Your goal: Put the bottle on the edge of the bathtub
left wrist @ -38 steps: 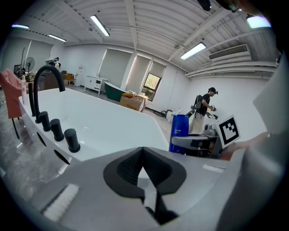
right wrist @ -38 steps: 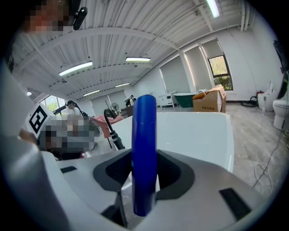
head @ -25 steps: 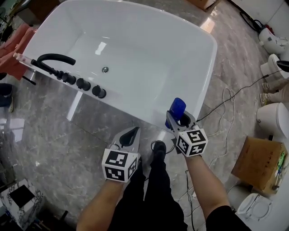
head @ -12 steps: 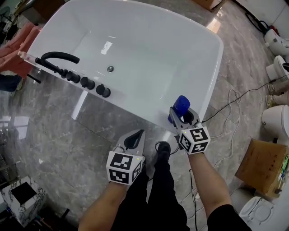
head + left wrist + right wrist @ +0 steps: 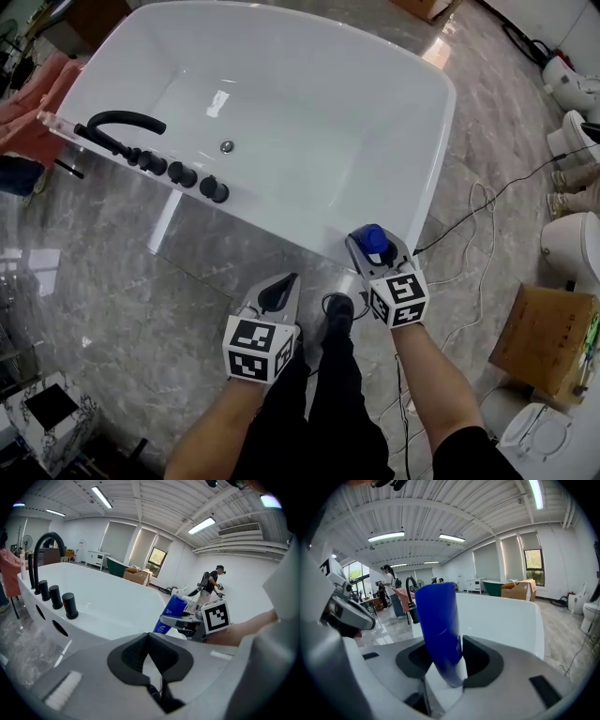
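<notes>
The right claw (image 5: 377,251) grips the blue bottle (image 5: 438,625) between its pads, tilted, at the near corner of the white bathtub's rim (image 5: 446,103). The left claw (image 5: 279,292) is pinched together, empty, over the marble floor (image 5: 112,281). A black faucet (image 5: 117,122) and knobs (image 5: 178,175) line the far rim, and a cable (image 5: 478,216) trails beside the tub.

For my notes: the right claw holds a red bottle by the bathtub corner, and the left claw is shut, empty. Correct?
Not quite. The bottle in the right claw is blue, not red; the right gripper view shows it. The rest holds.
</notes>
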A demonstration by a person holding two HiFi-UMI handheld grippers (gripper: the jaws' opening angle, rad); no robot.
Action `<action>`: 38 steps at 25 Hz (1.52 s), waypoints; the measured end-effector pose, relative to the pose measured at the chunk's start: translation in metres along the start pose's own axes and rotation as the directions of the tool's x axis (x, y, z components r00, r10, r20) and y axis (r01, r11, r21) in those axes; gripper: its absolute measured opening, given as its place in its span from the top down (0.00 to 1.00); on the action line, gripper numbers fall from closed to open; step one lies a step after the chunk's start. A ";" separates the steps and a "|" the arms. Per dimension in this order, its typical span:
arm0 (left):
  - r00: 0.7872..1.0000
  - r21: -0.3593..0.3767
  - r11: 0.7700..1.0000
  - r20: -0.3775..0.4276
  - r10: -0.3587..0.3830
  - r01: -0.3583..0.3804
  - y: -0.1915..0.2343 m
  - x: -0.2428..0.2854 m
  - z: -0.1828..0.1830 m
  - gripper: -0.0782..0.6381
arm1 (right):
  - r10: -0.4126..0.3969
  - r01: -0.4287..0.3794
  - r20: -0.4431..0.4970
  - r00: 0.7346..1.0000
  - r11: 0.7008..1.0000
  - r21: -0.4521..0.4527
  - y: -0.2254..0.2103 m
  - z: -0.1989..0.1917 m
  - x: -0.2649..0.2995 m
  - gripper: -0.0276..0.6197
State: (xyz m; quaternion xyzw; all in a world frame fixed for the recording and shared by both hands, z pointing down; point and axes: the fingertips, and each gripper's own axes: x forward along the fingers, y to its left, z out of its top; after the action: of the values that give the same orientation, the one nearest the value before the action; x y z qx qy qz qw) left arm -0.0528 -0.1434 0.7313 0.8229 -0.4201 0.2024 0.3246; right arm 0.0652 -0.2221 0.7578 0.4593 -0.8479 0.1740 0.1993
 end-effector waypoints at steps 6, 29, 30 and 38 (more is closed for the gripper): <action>1.000 0.011 1.000 -0.014 0.006 -0.006 0.007 -0.017 0.002 0.88 | 0.033 -0.032 -0.021 0.999 0.999 0.023 0.014 0.008 -0.008 0.68; 0.998 0.064 0.998 0.061 -0.013 0.009 -0.016 -0.110 0.072 0.88 | -0.048 0.040 0.063 0.997 0.990 0.132 0.028 0.132 -0.142 0.66; 0.998 0.065 0.998 0.068 -0.015 0.011 -0.018 -0.114 0.074 0.88 | -0.056 0.047 0.064 0.996 0.990 0.134 0.029 0.135 -0.151 0.66; 0.991 0.094 0.995 0.128 -0.048 0.036 -0.032 -0.145 0.102 0.88 | -0.133 0.117 0.088 0.987 0.978 0.171 0.043 0.148 -0.215 0.72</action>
State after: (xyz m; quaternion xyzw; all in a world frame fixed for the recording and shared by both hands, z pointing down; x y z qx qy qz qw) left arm -0.1022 -0.1199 0.5599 0.8570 -0.4130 0.1605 0.2630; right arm 0.1095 -0.1182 0.5187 0.5347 -0.8088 0.2080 0.1287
